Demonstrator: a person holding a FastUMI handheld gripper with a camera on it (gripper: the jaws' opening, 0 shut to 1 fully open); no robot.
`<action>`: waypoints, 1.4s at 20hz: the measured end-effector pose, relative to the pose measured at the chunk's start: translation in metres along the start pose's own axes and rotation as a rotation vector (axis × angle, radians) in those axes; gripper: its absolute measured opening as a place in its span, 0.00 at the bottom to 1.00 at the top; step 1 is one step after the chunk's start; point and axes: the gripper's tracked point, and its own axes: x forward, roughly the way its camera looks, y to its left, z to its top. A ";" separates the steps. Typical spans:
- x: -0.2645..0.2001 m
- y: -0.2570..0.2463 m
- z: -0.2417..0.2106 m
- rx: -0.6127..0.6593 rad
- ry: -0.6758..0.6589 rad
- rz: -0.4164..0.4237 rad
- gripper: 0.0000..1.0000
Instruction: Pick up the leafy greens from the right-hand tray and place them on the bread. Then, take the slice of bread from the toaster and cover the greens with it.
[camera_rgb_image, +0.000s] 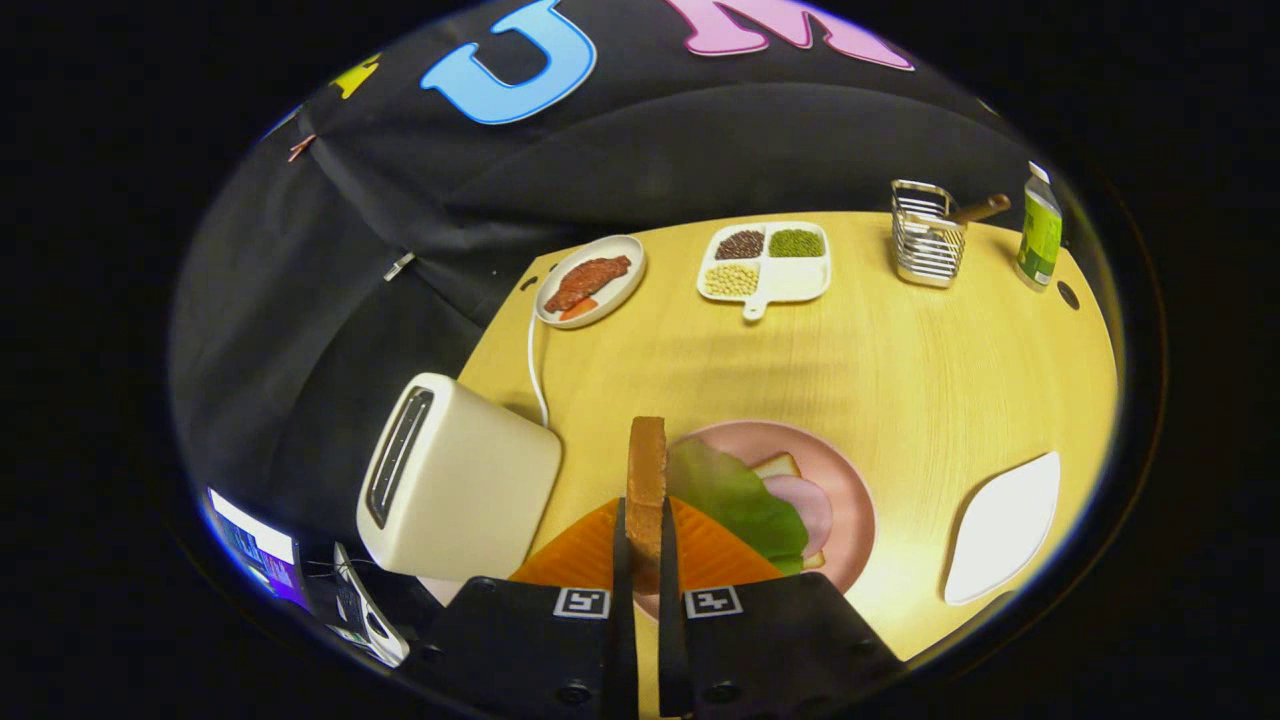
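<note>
While the gripper (645, 545) pinches an upright bread slice (646, 480) edge-on beside the pink plate (850, 480), tilt it flat, centred over the greens (735, 495)

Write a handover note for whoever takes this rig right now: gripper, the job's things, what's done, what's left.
Gripper: shut on the slice of bread, held on edge between the fingers, above the near side of the pink plate.
Leafy greens: already on the plate, lying over the bottom bread and a slice of ham.
Toaster: beside the plate, on the gripper's left; slot looks empty.
White tray: on the right of the plate, nothing on it.
Done: greens placed, bread taken out.
Left: lay the bread flat over the greens and let go.
</note>
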 end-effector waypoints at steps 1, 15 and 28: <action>0.000 -0.005 0.000 0.019 -0.002 0.000 0.13; -0.030 -0.084 -0.010 0.004 -0.064 -0.199 0.98; -0.219 -0.080 0.082 -0.225 -0.565 -0.291 0.99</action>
